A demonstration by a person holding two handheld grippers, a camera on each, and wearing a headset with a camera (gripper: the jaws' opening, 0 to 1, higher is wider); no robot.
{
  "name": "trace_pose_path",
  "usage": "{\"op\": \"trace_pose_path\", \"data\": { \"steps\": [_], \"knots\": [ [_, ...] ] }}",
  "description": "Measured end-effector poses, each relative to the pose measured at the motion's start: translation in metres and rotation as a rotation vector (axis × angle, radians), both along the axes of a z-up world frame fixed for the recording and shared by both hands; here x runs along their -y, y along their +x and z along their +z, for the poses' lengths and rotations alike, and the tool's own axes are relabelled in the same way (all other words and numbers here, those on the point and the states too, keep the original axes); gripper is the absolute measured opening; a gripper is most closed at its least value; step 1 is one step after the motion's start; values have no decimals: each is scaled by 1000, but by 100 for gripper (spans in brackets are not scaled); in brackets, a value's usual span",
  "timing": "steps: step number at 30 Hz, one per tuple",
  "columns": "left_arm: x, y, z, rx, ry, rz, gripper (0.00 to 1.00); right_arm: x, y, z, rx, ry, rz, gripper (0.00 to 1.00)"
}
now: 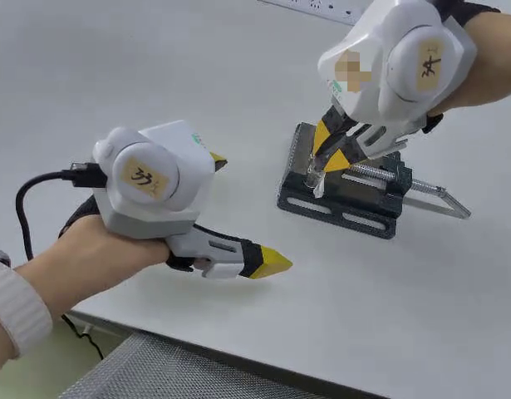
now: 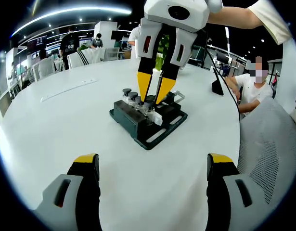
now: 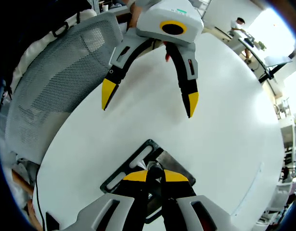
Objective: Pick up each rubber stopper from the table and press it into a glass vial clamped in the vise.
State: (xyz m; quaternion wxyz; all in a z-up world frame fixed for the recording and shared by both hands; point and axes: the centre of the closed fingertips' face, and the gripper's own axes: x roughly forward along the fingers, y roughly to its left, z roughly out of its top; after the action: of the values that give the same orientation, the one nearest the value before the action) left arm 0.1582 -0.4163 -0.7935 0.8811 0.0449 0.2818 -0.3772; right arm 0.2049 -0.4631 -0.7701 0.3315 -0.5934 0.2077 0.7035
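In the head view, my left tongs [image 1: 245, 210] are near me on the left, over the white table [image 1: 238, 75]. The jaws are wide apart and hold nothing. A tan sticker on the body has marks drawn by hand, and I cannot read them. A black cable [image 1: 24, 199] comes out of the back.

My right tongs [image 1: 330, 151] are far away on the right and point down at the black vise [image 1: 342, 204]. They have a tan sticker too, and I cannot read that one either. A glass vial [image 1: 315, 179] stands straight up in the vise with its mouth on top. It is right under the yellow tips. The vise's screw [image 1: 421, 193] sticks out to the right.

In the left gripper view, my left jaws are wide apart with only bare table between them. Past them, the vise holds a row of vials [image 2: 133, 96]. Each one stands up tall with a dark cap on top. The row runs along the vise, from far left to near right. My right tongs come down from above, and their tips sit on both sides of the dark stopper [image 2: 150, 100] on the nearest vial. A grey mesh chair [image 2: 273, 154] is on the right.

In the right gripper view, my right jaws are almost together and pinch the round stopper between the tips. The vise is just under them. My left tongs are across the table, spread wide and holding nothing.
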Motion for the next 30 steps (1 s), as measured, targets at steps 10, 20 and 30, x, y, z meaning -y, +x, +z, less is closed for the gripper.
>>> {"op": "trace_pose_path", "data": {
  "steps": [10, 20, 30],
  "knots": [
    [1, 0, -1, -3, -1, -1, 92, 0, 0, 1, -13, 0, -16, 4],
    [1, -1, -2, -6, -2, 0, 92, 1, -3, 3, 18, -11, 23, 4],
    [2, 0, -2, -4, -7, 4, 92, 1, -7, 2, 73, -24, 85, 4]
  ]
}}
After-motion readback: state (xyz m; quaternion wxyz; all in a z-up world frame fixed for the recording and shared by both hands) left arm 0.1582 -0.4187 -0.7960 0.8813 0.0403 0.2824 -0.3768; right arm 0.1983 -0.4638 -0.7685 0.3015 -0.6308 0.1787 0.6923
